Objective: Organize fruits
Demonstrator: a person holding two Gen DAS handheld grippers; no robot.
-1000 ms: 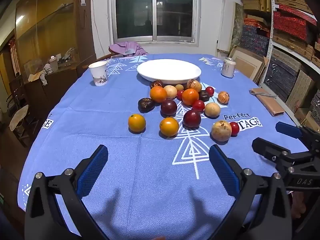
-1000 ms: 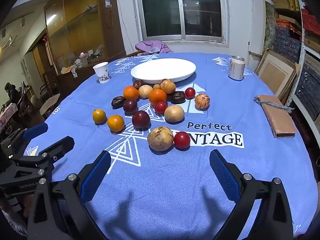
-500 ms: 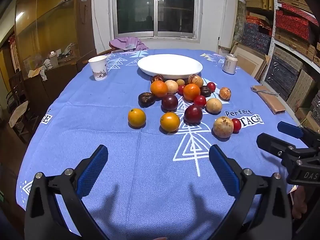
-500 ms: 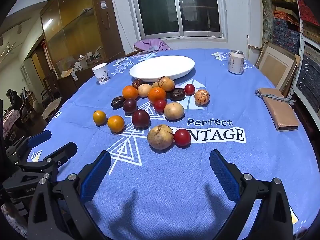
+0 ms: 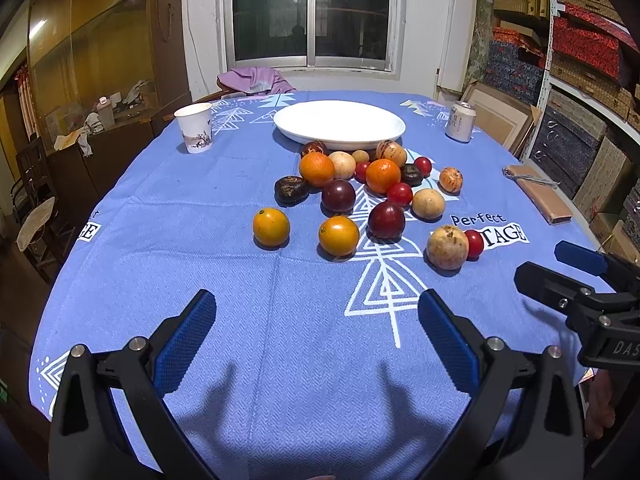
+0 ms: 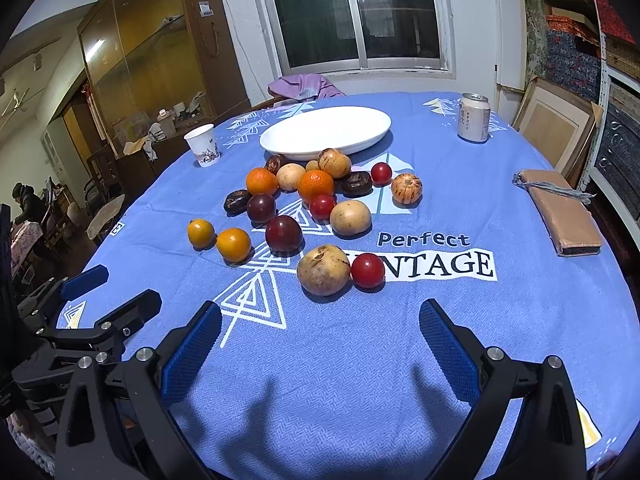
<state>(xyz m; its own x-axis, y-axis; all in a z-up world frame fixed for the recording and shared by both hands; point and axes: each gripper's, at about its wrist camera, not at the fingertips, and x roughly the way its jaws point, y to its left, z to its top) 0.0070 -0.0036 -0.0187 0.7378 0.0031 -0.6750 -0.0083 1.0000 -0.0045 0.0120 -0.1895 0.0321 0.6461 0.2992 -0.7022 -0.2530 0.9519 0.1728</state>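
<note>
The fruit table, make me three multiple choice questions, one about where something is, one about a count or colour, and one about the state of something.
1. Where is the drink can?
A. beyond the white plate's right side, toward the table's far right edge
B. among the fruits
C. on the plate

2. What colour is the tablecloth?
A. green
B. blue with white print
C. plain red

3. What is the state of the white plate?
A. heaped with fruit
B. upside down
C. empty, fruits still on the cloth in front of it

Answers:
1 A, the can stands alone off to the right past the plate.
2 B, the cloth is blue with white triangle patterns and lettering.
3 C, nothing lies on the plate; the left gripper and right gripper are both open and hold nothing.
</note>
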